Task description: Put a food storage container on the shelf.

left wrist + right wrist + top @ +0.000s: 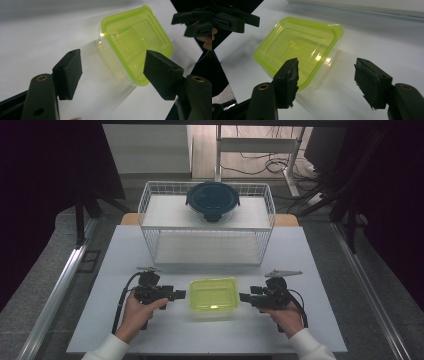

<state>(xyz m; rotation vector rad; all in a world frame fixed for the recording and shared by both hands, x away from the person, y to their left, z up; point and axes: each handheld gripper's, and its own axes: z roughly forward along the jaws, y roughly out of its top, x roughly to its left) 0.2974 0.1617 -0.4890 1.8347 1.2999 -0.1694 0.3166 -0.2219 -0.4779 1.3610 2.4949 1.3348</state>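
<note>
A clear plastic box with a lime-green lid (213,296) sits on the white table near its front edge. My left gripper (180,294) is held level just to the left of the box, pointing at its short side. Its jaws stand open, with the lidded box (135,42) just ahead of the pads and nothing pressed between them. My right gripper (243,296) faces the box's opposite short side, a small gap away. Its jaws are also open, and the box (299,47) lies ahead of them and off to one side. Each gripper's view shows the other gripper beyond the box.
A white wire basket (150,210) stands behind the box at mid-table. A round container with a dark blue lid (213,200) rests on its upper shelf. Bare tabletop (165,335) runs to the front edge. Metal rails flank the table.
</note>
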